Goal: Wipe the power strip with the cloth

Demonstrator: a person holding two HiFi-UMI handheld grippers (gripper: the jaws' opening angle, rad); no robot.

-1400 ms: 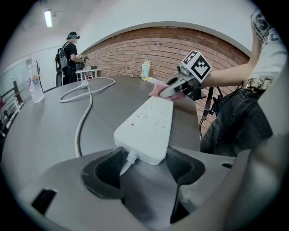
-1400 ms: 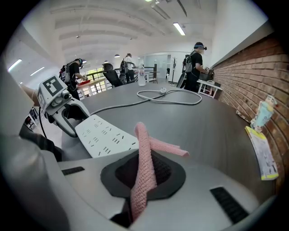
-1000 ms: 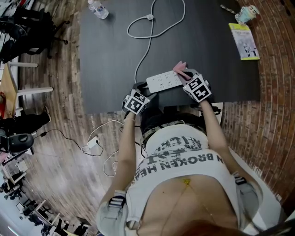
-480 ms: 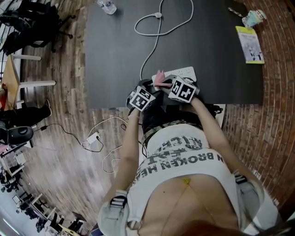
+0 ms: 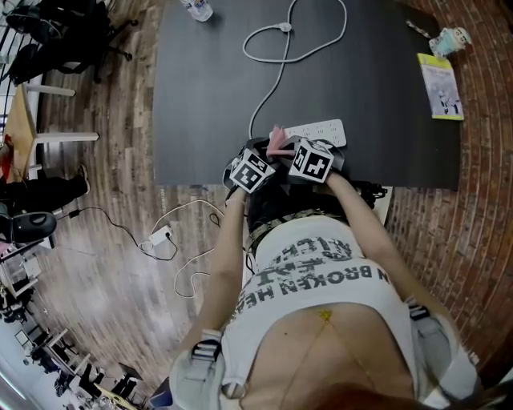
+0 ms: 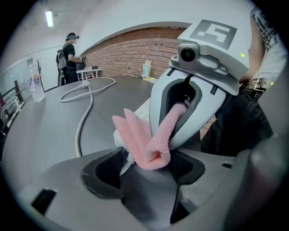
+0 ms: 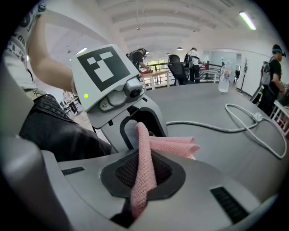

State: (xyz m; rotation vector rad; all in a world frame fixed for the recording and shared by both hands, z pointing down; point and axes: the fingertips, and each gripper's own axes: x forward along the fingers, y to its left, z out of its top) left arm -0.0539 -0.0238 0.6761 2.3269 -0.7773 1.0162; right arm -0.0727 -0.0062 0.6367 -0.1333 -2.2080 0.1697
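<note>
Right gripper (image 7: 143, 173) fingers clamp cloth (image 7: 174, 145); left gripper (image 6: 144, 173) fingers pinch strip (image 5: 321, 130) end, worktop (image 5: 208, 96) near edge. Advise: pin strip firmly, drag cloth flat lengthwise.

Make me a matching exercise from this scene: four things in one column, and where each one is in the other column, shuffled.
Things:
1. cloth
2. power strip
3. water bottle
4. booklet

Places:
A. far left corner of the table
B. right edge of the table
C. in the jaws of the right gripper
D. near edge of the table

Pairs: 1-C, 2-D, 3-A, 4-B.
</note>
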